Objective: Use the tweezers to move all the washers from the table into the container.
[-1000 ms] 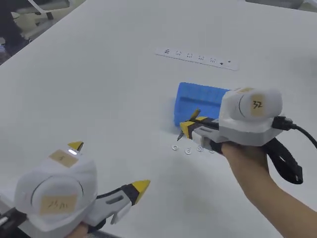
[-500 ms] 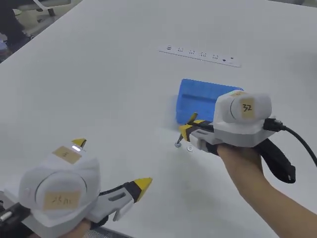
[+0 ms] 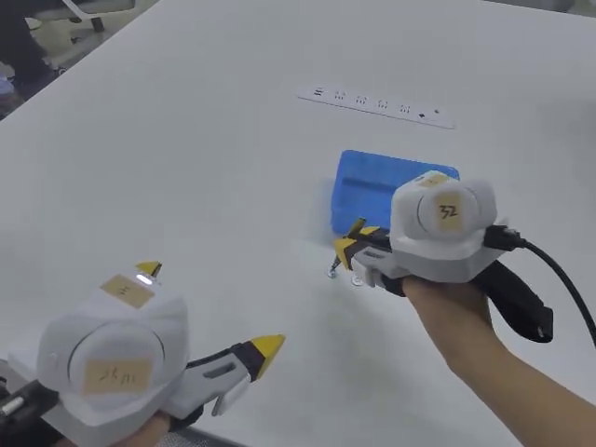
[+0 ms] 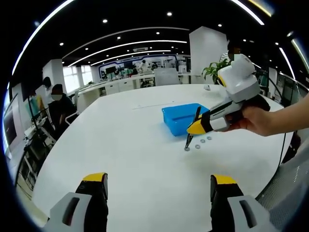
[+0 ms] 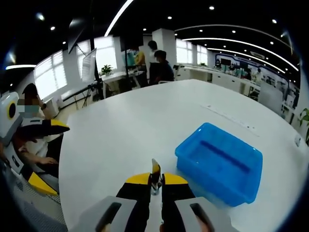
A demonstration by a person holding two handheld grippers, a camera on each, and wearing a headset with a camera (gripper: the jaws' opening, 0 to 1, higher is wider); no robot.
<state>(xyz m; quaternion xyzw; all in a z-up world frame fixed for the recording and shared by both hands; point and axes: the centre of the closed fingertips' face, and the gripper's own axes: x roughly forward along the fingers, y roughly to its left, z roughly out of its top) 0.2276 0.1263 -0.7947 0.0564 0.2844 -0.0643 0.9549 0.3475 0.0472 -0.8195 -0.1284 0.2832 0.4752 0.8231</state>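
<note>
Tweezers [image 4: 189, 138], pinched in right gripper [image 5: 156, 180], tip at washer [image 4: 187, 149].

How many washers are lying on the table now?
4 washers, in a short row on the table beside the blue container, running from the tweezers tip toward the right gripper. More may be hidden under it.

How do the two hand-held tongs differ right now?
The left tongs gape open, holding nothing; the right tongs are shut on the tweezers. The left tongs hover apart from the work; the right tongs point the tweezers' tip down at the washers beside the blue container. Both have yellow tips.
</note>
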